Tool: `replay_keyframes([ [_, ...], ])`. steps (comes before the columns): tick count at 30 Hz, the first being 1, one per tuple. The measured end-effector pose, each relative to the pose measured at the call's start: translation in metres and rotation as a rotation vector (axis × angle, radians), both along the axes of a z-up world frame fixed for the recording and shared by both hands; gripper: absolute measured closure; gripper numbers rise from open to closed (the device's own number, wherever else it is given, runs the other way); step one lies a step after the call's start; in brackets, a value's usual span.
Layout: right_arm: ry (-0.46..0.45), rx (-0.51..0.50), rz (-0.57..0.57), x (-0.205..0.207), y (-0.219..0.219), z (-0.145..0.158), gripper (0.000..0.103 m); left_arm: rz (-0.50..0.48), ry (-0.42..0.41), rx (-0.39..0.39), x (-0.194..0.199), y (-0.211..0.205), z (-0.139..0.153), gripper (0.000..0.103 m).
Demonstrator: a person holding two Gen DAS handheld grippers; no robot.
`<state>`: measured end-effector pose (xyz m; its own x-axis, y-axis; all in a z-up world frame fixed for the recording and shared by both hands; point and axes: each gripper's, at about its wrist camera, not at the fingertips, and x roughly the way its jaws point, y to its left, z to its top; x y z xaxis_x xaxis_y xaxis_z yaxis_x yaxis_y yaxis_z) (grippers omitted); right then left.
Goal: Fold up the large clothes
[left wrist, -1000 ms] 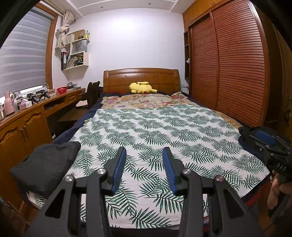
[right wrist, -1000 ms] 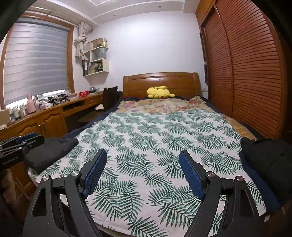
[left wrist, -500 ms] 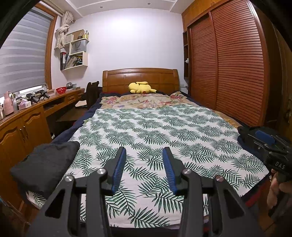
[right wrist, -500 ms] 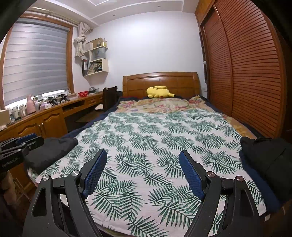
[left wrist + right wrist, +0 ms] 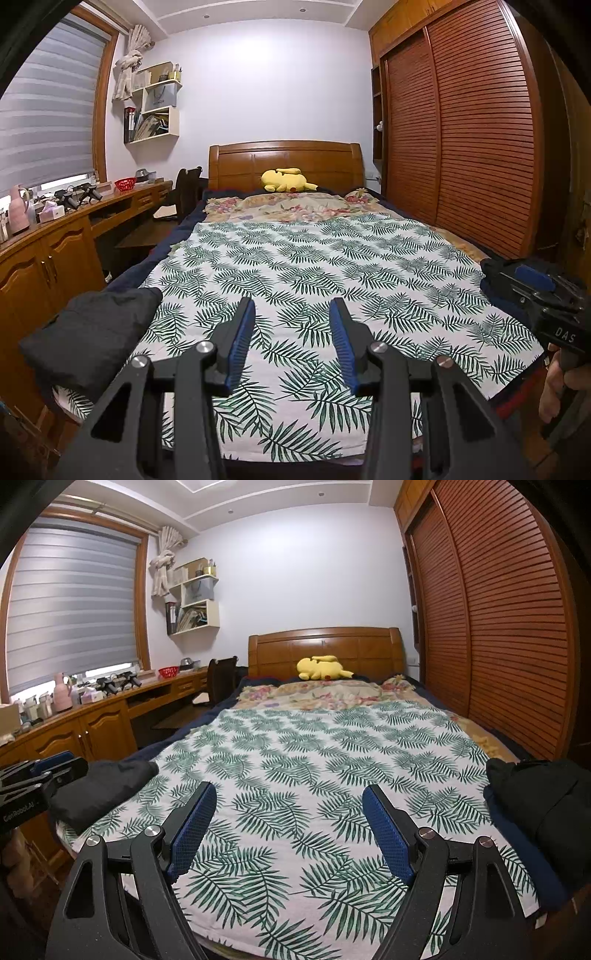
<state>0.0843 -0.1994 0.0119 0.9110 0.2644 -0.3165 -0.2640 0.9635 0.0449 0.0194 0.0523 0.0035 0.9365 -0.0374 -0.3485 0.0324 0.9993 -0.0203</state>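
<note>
Both grippers hang at the foot of the bed (image 5: 295,258), aimed along it toward the wooden headboard (image 5: 284,158). The left gripper (image 5: 291,332) has its fingers (image 5: 242,332) partly parted with nothing between them, only the palm-leaf bedspread (image 5: 314,757) beyond. The right gripper (image 5: 290,825) has its fingers (image 5: 388,834) spread wide, likewise empty. A folded black garment (image 5: 92,332) lies on the bed's corner, left of the left fingers. A dark clothes pile (image 5: 539,805) lies at the bed's edge, right of the right fingers. A yellow plush toy (image 5: 284,181) rests far ahead by the headboard.
</note>
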Motion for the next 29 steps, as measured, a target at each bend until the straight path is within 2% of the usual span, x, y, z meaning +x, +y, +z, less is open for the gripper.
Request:
replay_keyframes([
  [29, 0.000, 0.004, -0.001, 0.0002, -0.0004, 0.0004, 0.020, 0.001, 0.000, -0.003, -0.0008, 0.0015, -0.0008, 0.062],
])
